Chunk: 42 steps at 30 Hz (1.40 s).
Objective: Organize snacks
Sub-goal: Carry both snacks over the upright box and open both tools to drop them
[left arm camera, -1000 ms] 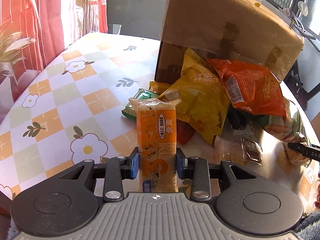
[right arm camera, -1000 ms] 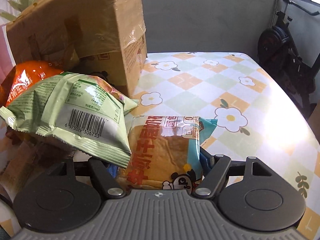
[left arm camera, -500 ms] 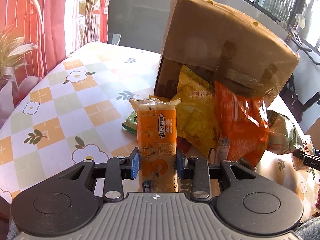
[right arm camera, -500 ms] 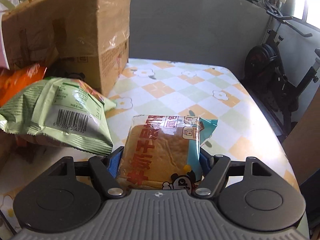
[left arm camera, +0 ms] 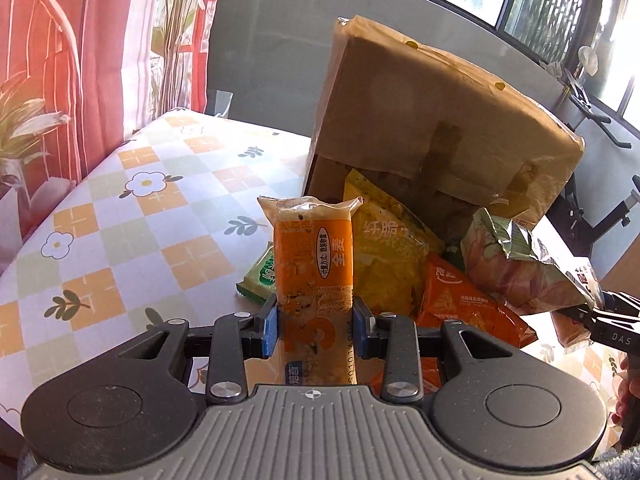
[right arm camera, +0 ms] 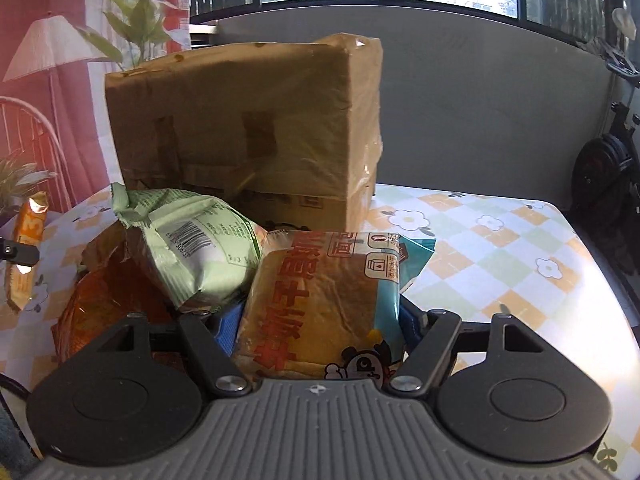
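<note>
Left gripper (left arm camera: 316, 326): jaws narrowed onto an orange biscuit pack (left arm camera: 314, 276), long axis along the fingers, aimed down at the cardboard box (left arm camera: 432, 128) beyond the snack pile. Right gripper (right arm camera: 320, 330): jaws spread wide, clamping a bread packet (right arm camera: 324, 304), raised off the counter (right arm camera: 500, 248), box mouth ahead-left.

A home: floral tablecloth (left arm camera: 120, 216), red curtains (left arm camera: 100, 40), exercise bike (right arm camera: 608, 176).

We list one table (left arm camera: 120, 208) in flowered check cloth; on it, brown cardboard box (left arm camera: 432, 120), heaped snack packets (left arm camera: 384, 264).
</note>
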Each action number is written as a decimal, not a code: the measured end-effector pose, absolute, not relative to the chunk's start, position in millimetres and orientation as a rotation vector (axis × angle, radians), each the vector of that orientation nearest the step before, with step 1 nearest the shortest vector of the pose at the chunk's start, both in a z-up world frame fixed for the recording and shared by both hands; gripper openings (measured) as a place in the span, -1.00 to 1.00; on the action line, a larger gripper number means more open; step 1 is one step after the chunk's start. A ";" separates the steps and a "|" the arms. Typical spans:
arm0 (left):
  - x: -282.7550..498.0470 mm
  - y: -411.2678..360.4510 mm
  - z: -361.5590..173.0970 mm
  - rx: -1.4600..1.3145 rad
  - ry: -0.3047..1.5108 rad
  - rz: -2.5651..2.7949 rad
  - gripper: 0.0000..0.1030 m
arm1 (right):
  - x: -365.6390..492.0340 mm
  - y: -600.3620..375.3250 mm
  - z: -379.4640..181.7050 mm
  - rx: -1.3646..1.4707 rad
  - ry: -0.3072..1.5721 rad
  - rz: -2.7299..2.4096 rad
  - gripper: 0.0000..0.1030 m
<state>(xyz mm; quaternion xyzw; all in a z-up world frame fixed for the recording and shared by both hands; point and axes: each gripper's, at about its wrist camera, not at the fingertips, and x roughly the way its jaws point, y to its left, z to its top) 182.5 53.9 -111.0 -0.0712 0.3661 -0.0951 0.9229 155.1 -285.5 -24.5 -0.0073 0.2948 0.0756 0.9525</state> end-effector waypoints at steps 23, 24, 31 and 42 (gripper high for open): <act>228.2 18.6 -8.0 -0.088 0.493 -0.330 -0.27 | 179.9 -276.9 82.2 -0.003 0.325 0.252 0.44; 231.1 16.4 -2.4 -0.082 0.478 -0.338 -0.27 | 183.2 -275.9 89.8 -0.008 0.300 0.264 0.44; 270.8 -6.5 37.2 -0.002 0.399 -0.378 -0.27 | 231.0 -270.6 107.8 -0.002 0.237 0.279 0.44; 381.2 -53.5 39.0 0.087 0.531 -0.356 -0.27 | 320.4 -244.4 97.9 0.100 0.276 0.222 0.44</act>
